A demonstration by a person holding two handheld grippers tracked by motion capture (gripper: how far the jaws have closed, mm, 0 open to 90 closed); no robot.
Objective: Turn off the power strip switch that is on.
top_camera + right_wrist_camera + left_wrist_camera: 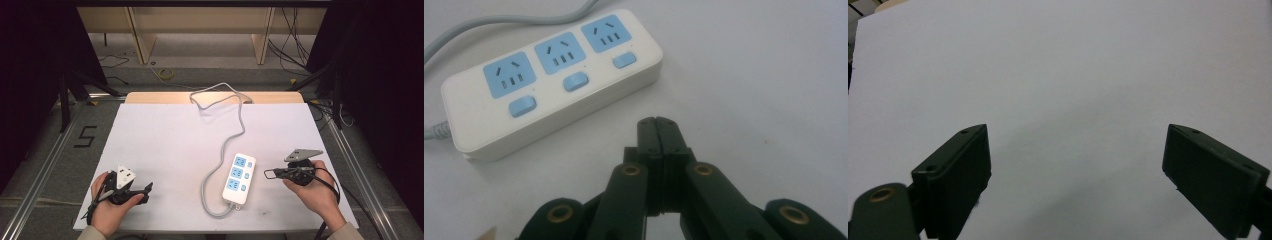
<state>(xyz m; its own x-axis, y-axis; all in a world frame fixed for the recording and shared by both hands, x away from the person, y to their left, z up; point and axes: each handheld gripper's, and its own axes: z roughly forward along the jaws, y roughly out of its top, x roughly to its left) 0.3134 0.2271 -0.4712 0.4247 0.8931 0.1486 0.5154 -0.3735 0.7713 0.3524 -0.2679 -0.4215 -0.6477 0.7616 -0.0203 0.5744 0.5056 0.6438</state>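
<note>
While it lies flat on the white surface (165,150), the power strip (239,177) sits right of centre toward the near edge, just beside the right claw (268,173) and well apart from the left claw (148,187). Item: one power strip, a rounded oblong of hard, glossy white plastic, with three pale blue socket faces (559,51) in a row and a blue rocker switch (576,81) by each. Its grey cord (235,132) leaves the near end, loops round and runs off toward the far edge. Handling, as judged: light to moderate in weight, rigid, smooth enough to slip under a loose grip, not fragile; the stiff cord will drag and tug on it. Best held across the narrow width at the long flat sides, clear of the switches, or pushed at one end. Right claw: clenched, jaws pressed together with nothing between them, pointing at the strip's long side. Left claw: released, jaws spread wide over bare surface, black, blocky and matte. Surface: plain, matte, sheet-like.
</note>
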